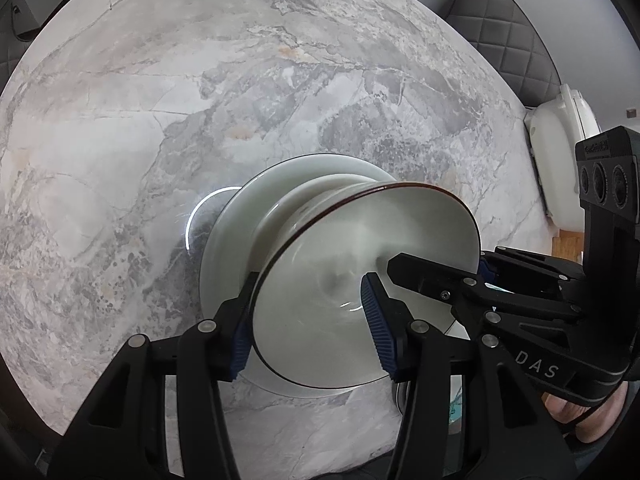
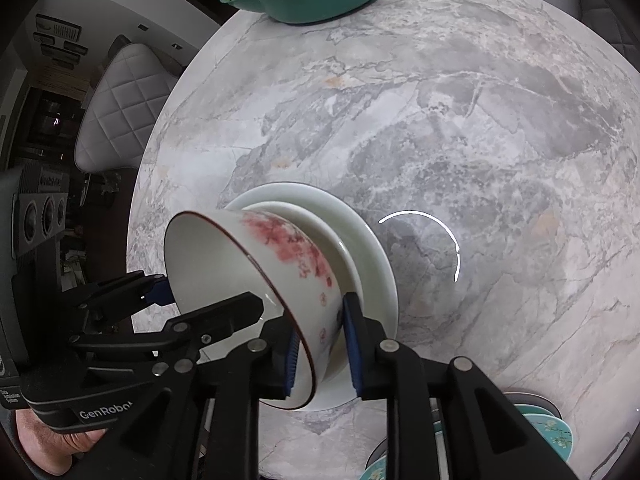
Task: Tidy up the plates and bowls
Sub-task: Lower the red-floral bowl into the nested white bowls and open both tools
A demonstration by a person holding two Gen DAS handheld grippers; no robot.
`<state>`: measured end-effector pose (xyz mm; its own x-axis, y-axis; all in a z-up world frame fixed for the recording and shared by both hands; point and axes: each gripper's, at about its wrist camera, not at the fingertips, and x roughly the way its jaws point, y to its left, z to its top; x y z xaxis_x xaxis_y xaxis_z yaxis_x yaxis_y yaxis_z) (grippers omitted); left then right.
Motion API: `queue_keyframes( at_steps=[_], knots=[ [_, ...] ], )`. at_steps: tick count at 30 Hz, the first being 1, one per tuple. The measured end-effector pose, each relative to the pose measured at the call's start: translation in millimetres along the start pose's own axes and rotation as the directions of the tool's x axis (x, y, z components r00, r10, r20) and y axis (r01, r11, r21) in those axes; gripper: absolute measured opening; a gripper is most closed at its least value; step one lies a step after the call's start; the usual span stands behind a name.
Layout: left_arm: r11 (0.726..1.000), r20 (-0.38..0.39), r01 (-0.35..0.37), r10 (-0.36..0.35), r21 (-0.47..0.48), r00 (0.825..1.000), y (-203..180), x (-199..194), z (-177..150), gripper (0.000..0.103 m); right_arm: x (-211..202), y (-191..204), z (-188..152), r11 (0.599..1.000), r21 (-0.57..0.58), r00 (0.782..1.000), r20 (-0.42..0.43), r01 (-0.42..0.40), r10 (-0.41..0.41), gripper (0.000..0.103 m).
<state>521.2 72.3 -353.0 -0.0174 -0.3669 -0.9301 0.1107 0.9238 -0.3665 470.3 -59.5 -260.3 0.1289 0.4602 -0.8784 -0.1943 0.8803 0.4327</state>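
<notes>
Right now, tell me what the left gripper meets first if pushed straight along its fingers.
The left gripper already straddles the tilted white brown-rimmed bowl; going on, it would probably reach the white plates beneath it.

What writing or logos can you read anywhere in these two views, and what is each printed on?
"DAS": white letters on the black body of the right claw, seen from the left wrist view.
"GenRobo", cut off at the end: white letters on the black body of the left claw, seen from the right wrist view.
Small embossed label above each claw's round lenses: too blurred to read.
Small white print at the lower left edge of the right wrist view: too small to read.
</notes>
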Motion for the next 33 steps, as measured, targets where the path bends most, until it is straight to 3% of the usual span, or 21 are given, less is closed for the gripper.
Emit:
queue_keyframes(
  at_steps=[10,28,31,33],
  knots=[
    [0.998,0.011,0.048,-0.047,-0.039,0.999,3.7,-3.7,-0.5,0.052,-3.4,-10.8,0.1,0.995,0.081,0.998,0.006,-0.066,0.066,0.029],
    [0.992,0.023,0.091,-0.089,-0.082,0.996,6.6,-7.0,-7.0,0.052,-7.7,1.2,7.7,0.997,0.054,0.998,-0.042,0.047,-0.045,0.03],
    [0.993,0.034,0.079,-0.076,-0.086,0.997,6.1,-9.8,-8.0,0.055,-13.3,1.8,6.9,0.992,0.044,0.993,-0.021,0.116,-0.115,0.045],
    [0.992,0.043,0.08,-0.076,-0.098,0.996,8.0,-11.4,-7.1,0.058,-15.3,-1.2,6.6,0.992,0.055,0.994,-0.02,0.112,-0.111,0.047]
  ],
)
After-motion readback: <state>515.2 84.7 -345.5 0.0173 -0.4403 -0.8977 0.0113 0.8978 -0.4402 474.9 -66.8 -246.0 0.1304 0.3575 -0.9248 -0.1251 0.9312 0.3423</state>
